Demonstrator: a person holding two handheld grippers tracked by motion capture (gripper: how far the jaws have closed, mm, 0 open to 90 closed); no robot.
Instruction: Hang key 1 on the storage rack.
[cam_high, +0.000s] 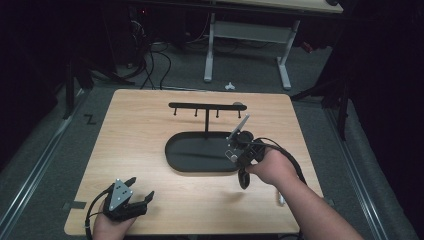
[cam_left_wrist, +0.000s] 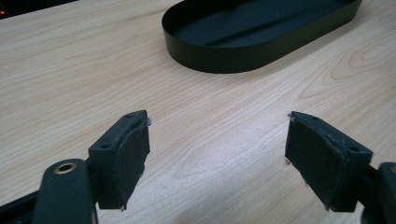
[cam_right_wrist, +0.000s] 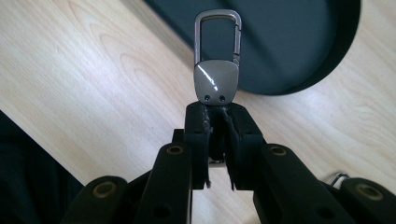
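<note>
Two grippers — right gripper (cam_right_wrist: 215, 140) fingers clamp keychain (cam_right_wrist: 217, 70); left gripper (cam_left_wrist: 217, 158) fingers wide.

I am seeing the high view looking dim, with the room around the counter (cam_high: 150, 145) almost black. Light is falling from above. A bright spot is shining on the metal clip (cam_right_wrist: 216, 79). The black pads (cam_left_wrist: 133, 154) up close are looking a bit soft.

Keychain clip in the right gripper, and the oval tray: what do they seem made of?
Keychain clip: looks like polished grey metal, with a bright glint and two small screws. Oval tray: probably thin sheet metal painted matte black; could be plastic.
</note>
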